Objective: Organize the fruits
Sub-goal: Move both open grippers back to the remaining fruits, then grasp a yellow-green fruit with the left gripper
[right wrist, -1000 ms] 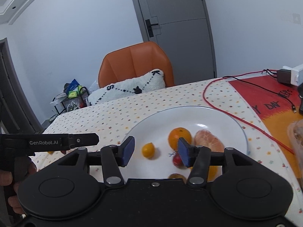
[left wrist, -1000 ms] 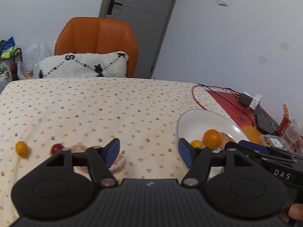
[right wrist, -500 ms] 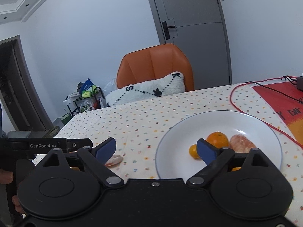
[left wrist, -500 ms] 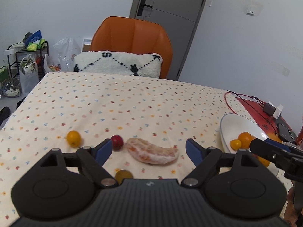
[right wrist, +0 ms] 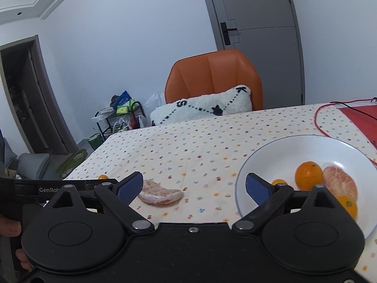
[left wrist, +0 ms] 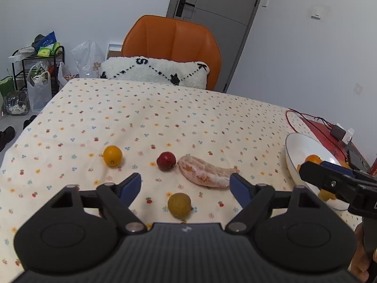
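Observation:
On the flowered cloth lie a small orange [left wrist: 112,156], a red fruit [left wrist: 166,161], a peeled citrus piece [left wrist: 205,174] and a yellow-green fruit [left wrist: 179,205]. My left gripper [left wrist: 186,184] hovers just short of them, its jaws closing, pads touching nothing; the yellow-green fruit sits low between its fingers. To the right, the white plate [right wrist: 259,162] holds an orange [right wrist: 308,175], a peeled half [right wrist: 339,185] and two small oranges. My right gripper [right wrist: 194,181] stands open and empty, over the cloth left of the plate. The peeled piece [right wrist: 160,193] lies near its left finger.
An orange chair [left wrist: 172,47] with a white cushion [left wrist: 153,70] stands at the table's far edge. A red cable [right wrist: 329,115] and a red mat with chargers [left wrist: 339,132] lie beyond the plate. A rack with bags [left wrist: 35,70] stands on the floor at left.
The left gripper swung left, from facing the plate to facing the loose fruit. The right gripper opened wide and drew back left, off the fruit in the plate.

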Tool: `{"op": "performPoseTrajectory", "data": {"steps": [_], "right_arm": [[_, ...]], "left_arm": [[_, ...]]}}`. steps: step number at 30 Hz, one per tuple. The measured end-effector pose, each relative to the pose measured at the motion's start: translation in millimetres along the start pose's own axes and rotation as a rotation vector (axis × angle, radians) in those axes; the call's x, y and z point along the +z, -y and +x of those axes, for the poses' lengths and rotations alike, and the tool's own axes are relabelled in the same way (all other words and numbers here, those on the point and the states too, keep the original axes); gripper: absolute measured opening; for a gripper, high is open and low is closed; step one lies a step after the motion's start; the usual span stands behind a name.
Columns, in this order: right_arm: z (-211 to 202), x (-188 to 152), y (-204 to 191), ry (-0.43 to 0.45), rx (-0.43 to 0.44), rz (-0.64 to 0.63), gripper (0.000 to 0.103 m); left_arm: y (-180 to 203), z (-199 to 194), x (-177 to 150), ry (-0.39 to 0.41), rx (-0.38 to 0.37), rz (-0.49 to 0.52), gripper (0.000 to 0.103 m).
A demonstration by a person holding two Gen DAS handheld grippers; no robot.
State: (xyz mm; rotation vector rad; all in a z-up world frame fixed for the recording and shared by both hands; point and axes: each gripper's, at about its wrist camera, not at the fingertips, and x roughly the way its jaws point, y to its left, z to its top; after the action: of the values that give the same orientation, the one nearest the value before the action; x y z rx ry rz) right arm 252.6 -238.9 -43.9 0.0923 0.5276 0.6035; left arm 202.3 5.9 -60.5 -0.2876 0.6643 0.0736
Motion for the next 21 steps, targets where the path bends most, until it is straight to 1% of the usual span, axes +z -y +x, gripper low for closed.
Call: {"op": "performPoseTrajectory", "data": {"steps": [1,4,6,8,12,14,16,17,19,21], "right_arm": [[1,-1,-2,-0.002,0.003,-0.004,0.094],[4,-2,-7,-0.009,0.012,-0.016,0.094],[5,-3,-10,-0.013,0.018,-0.024,0.093],[7,-3,-13,-0.018,0.023,-0.031,0.093],[10,-2,-18,-0.024,0.032,-0.047,0.091],[14,-2,-20,-0.031,0.036,-0.051,0.09],[18,-3,-21,-0.038,0.039,-0.054,0.089],[20,-3,-22,-0.041,0.038,-0.055,0.089],[24,-4,-22,-0.051,0.042,-0.055,0.089],[27,-5,-24,-0.06,0.044,-0.058,0.089]], "left_arm": [[0,1,-2,-0.002,-0.005,0.002,0.078],[0,5,-6,-0.016,-0.01,0.01,0.071],[-1,9,-8,-0.028,-0.015,0.008,0.063],[-2,12,-10,-0.043,-0.016,0.008,0.058],[-7,20,-14,-0.072,-0.03,-0.016,0.053],[-7,23,-15,-0.071,-0.025,-0.005,0.045],[-7,24,-15,-0.067,-0.017,0.01,0.033],[-8,25,-15,-0.071,-0.018,0.009,0.023],[-13,26,-12,-0.076,-0.031,-0.015,0.023],[-16,25,-11,-0.072,-0.028,-0.025,0.023]]}}
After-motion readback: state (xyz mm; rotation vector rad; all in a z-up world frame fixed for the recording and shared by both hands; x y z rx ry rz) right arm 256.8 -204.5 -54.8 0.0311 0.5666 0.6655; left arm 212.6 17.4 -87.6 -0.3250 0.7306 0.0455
